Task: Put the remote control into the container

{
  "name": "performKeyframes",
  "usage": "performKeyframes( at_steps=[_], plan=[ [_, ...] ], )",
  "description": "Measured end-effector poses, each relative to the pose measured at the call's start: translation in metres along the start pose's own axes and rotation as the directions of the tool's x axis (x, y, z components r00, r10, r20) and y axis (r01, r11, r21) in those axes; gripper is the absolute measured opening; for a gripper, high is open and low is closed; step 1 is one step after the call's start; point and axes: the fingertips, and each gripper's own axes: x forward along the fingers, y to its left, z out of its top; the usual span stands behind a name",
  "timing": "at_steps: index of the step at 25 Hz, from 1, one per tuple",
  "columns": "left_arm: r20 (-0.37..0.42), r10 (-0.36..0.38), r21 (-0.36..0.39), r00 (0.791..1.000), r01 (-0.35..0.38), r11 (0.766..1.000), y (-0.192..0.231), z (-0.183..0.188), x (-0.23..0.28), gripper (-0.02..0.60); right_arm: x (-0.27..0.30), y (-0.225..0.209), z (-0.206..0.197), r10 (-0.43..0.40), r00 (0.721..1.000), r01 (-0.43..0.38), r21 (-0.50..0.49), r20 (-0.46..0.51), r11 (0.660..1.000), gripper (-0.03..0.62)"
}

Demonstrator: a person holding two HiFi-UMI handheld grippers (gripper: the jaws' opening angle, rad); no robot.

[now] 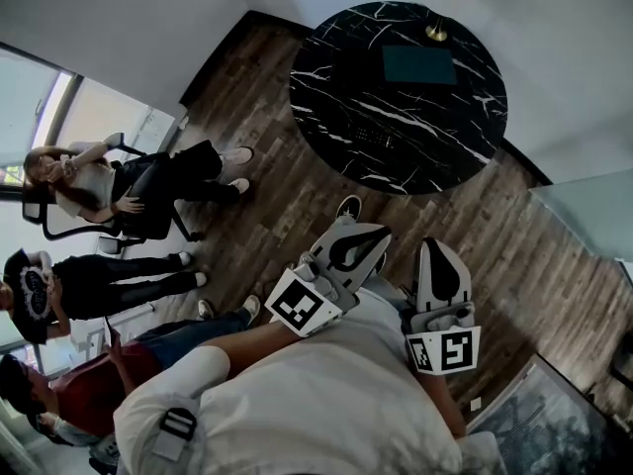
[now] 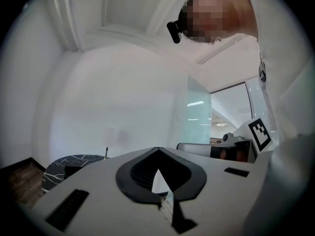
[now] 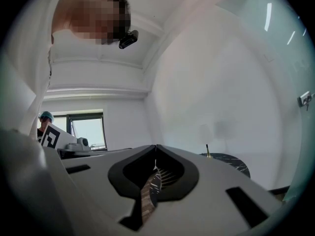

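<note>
A round black marble table [image 1: 396, 156] stands ahead across the wooden floor. On its far part lies a dark teal rectangular container [image 1: 418, 64]. Nearer on the table a dark remote control [image 1: 369, 135] shows only faintly. Both grippers are held close to the person's chest, well short of the table. The left gripper [image 1: 376, 234] and the right gripper [image 1: 436, 245] are both shut with nothing between their jaws. In the left gripper view the left gripper [image 2: 157, 149] points over the table [image 2: 64, 168] toward a white wall. The right gripper [image 3: 156, 146] likewise points past the table [image 3: 231, 161].
A small gold stand [image 1: 435, 33] sits at the table's far edge. Three people [image 1: 119, 186] sit at the left by a window, one on an office chair. A glass panel [image 1: 593, 216] stands at the right. Wooden floor [image 1: 287, 216] lies between me and the table.
</note>
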Motion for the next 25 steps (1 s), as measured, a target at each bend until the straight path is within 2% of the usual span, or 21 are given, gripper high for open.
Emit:
performKeyframes(
  at_steps=[4, 9, 17, 25],
  plan=[
    [0.000, 0.019, -0.006, 1.000, -0.019, 1.000, 0.029, 0.001, 0.010, 0.006, 0.030, -0.006, 0.000, 0.013, 1.000, -0.013, -0.006, -0.005, 1.000, 0.011],
    [0.026, 0.036, -0.006, 0.999, -0.036, 0.999, 0.085, 0.016, 0.030, 0.006, 0.088, -0.013, 0.007, 0.027, 1.000, -0.028, -0.043, -0.010, 0.999, 0.011],
    [0.054, 0.009, 0.011, 0.999, -0.010, 1.000, 0.179, 0.053, 0.060, 0.006, 0.192, -0.017, 0.030, 0.019, 1.000, -0.018, -0.091, 0.007, 0.996, 0.011],
    [0.037, -0.021, 0.012, 0.999, 0.020, 1.000, 0.225, 0.063, 0.085, 0.006, 0.242, -0.024, 0.037, 0.002, 1.000, -0.001, -0.109, 0.012, 0.994, 0.009]
  ],
)
